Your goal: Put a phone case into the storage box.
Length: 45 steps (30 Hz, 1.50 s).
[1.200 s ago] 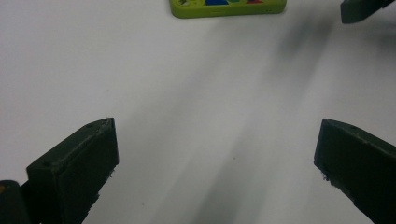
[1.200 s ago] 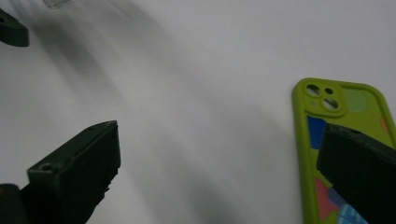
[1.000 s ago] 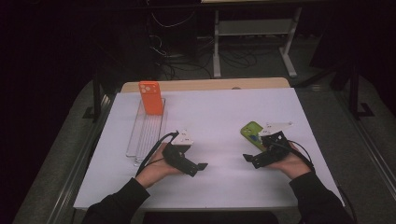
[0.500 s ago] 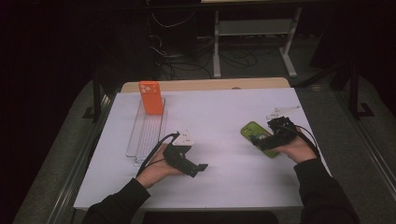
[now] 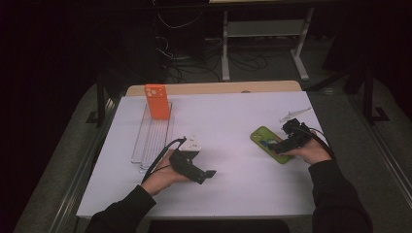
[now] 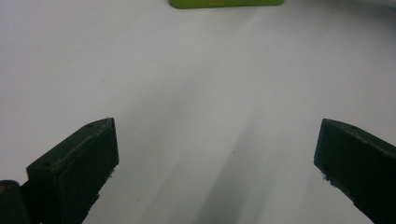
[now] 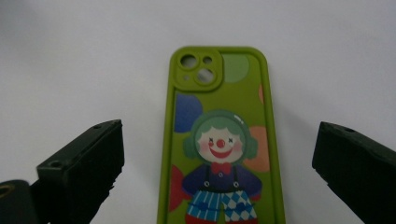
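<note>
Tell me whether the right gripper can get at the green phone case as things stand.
Probably yes. The right gripper is open right at the green phone case, which lies flat between its spread fingers on the bare white table. Nothing stands in the way.

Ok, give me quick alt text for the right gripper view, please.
A green phone case printed with a cartoon clown lies flat on the white table, between the right gripper's two open black jaws. Its camera cutout points away from the gripper.

A white tabletop [image 5: 233,121] carries a clear ridged tray [image 5: 151,141] with an orange phone case [image 5: 158,102] upright at its far end. Cables [image 5: 194,43] tangle on the floor beyond.
</note>
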Motion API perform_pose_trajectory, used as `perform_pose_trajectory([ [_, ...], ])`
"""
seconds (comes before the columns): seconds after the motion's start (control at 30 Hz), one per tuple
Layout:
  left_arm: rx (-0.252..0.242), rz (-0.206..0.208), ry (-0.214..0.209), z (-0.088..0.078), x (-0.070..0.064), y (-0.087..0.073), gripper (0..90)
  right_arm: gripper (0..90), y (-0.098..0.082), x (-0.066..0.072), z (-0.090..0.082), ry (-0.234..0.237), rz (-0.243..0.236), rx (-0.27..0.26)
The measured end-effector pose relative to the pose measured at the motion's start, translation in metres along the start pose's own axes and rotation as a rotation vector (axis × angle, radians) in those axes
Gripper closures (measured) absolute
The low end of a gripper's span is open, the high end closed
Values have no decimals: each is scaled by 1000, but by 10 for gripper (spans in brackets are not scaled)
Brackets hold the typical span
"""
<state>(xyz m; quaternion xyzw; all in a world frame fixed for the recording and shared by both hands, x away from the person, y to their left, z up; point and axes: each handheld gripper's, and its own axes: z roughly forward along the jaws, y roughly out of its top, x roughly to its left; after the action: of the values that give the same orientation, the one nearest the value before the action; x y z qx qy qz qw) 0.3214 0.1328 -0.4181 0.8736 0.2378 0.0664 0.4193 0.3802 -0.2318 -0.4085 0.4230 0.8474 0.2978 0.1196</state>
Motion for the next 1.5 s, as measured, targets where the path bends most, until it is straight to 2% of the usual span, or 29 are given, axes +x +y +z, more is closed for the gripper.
perform_pose_trajectory([
  [0.07,-2,2,0,0,0,0,0,12,-2,-1,2,-4,-4,9],
  [0.1,-1,6,1,0,1,0,0,12,-3,-1,3,2,10,20],
  [0.37,10,15,5,-1,1,0,0,16,-9,-2,15,-14,-5,112],
  [0.8,20,14,7,-1,1,-1,0,69,-14,0,25,-30,-26,193],
  [0.83,21,15,8,-1,1,-1,0,76,-15,0,26,-30,-42,202],
  [1.17,20,16,8,0,1,-1,0,139,-14,1,26,-11,-29,206],
  [1.33,23,16,5,1,1,-2,0,148,-14,1,25,-15,-19,212],
  [1.37,16,5,3,2,0,-2,0,149,-14,1,25,-15,-18,212],
  [1.5,22,12,0,2,0,-2,0,151,-13,2,25,-16,-15,215],
])
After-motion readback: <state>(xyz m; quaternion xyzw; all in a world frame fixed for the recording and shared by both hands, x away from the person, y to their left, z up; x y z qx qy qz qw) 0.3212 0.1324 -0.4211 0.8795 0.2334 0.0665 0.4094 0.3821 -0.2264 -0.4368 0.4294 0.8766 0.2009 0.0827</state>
